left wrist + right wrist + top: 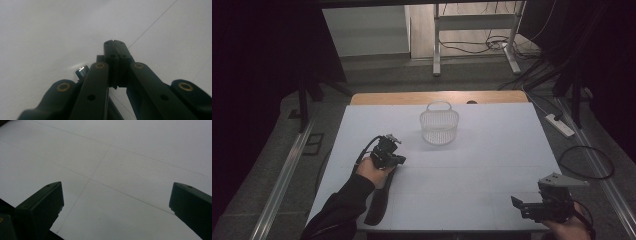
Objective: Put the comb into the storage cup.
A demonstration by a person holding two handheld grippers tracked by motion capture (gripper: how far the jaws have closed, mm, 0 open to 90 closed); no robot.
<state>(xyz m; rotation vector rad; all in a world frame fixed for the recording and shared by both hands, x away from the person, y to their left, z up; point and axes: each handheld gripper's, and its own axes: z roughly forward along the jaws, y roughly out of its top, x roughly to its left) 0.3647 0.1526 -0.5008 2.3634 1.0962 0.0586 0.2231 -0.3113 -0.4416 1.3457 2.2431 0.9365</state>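
Note:
My left gripper (388, 150) hangs low over the left part of the white table (492, 150), pointing down at it. In the left gripper view its jaws (115, 48) stand shut, tip against tip. A small shiny metal piece (80, 71) shows just left of them. A long black object (381, 197) lies on the table from under that hand toward the near edge; I cannot tell whether the jaws pinch it. A white mesh basket (439, 127) with a hoop handle stands upright farther back, apart from both grippers. My right gripper (518, 205) is open, nothing between its jaws (116, 205).
The table's wooden far edge (437, 97) shows behind the basket. On the floor to the right lie a power strip (560, 125) and a looped cable (587, 162). A metal rail (282, 175) runs along the left side.

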